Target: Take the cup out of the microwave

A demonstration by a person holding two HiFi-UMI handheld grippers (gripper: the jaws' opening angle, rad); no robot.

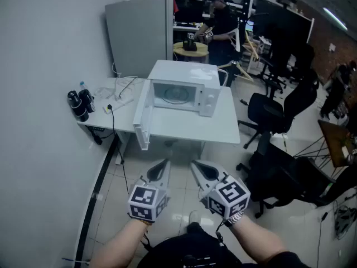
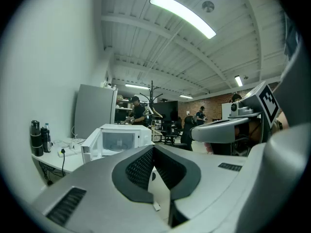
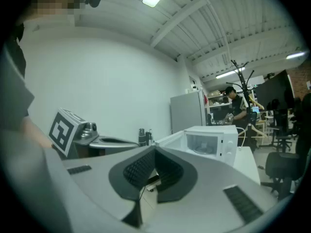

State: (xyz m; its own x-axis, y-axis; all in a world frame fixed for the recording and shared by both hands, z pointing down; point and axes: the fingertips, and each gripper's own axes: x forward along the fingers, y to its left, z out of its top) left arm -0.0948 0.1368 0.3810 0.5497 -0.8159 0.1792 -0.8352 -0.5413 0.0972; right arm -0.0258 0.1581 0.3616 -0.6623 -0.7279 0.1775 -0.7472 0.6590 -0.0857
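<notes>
Two handheld claws hover side by side above the tiled floor [image 1: 178, 149] in an open-plan workshop, facing a white microwave [image 1: 187, 88] on a white counter [image 1: 217, 128] well ahead of them. The left claw [image 1: 165, 162] has its jaws pressed together with nothing between them, the dark ribbed pads meeting at the tip in its own gripper view [image 2: 154, 147]. The right claw [image 1: 194, 164] is likewise closed and empty [image 3: 155, 149]. Both point slightly downward toward the counter's front edge, well apart from the oven. The microwave's door [image 1: 142, 119] stands swung wide open to the left as the head view shows it, leaving the lit cavity exposed. Inside, on the round turntable, sits a small pale shape that appears to be the cup [image 3: 202, 146], straight ahead of both claws and a little above the line of their tips in the gripper views. It seems to stand upright, its long axis vertical, but it is too small to tell which way any handle or its mouth faces. Dark bottles [image 1: 80, 104] are grouped at the counter's left end, near loose white cables [image 1: 120, 87]. A grey cabinet [image 1: 136, 35] rises behind the counter, a person [image 1: 222, 27] works at a round table beyond, and black office chairs [image 1: 276, 111] stand at right.
</notes>
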